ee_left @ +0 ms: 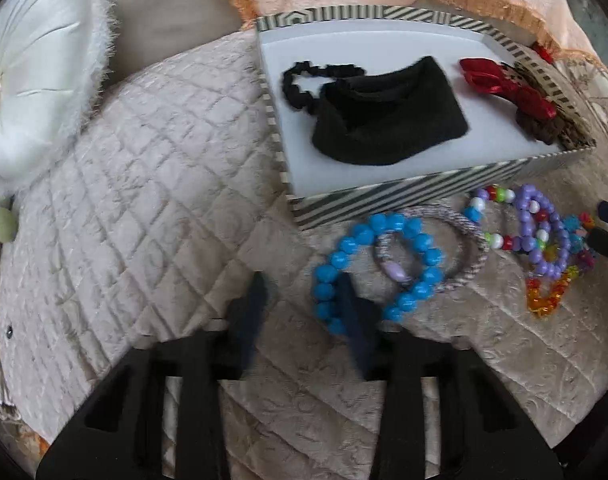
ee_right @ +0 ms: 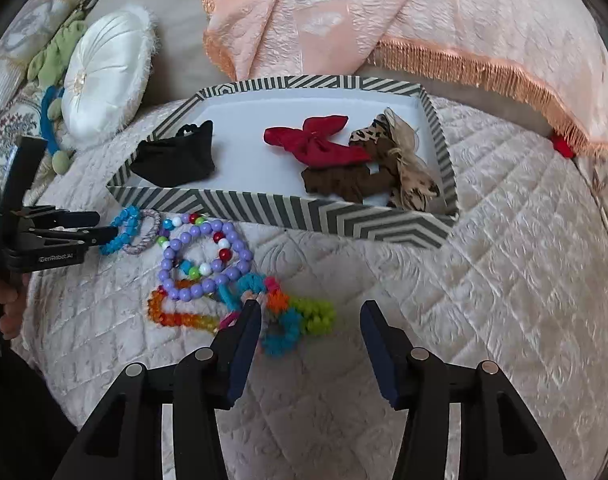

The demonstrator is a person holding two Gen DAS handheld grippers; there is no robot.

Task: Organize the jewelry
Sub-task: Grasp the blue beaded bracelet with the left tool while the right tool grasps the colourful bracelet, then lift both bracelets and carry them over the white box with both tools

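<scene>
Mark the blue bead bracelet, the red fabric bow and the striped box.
Blue faceted-bead bracelet (ee_left: 417, 226), left wrist view, bead on its top arc.
Red fabric bow (ee_right: 317, 146), right wrist view, centre knot.
Grey-and-white striped cardboard box (ee_right: 280, 210), right wrist view, near outer wall.

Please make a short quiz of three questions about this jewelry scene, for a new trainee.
1. True or false: the blue bead bracelet already lies inside the striped box.
2. Which item is inside the box? A) purple bead bracelet B) red bow C) orange bead bracelet
3. Fill in: the left gripper is open and one of its fingers reaches over the ____ bead bracelet.

Key:
1. False; it lies on the quilt in front of the box.
2. B
3. blue
</scene>
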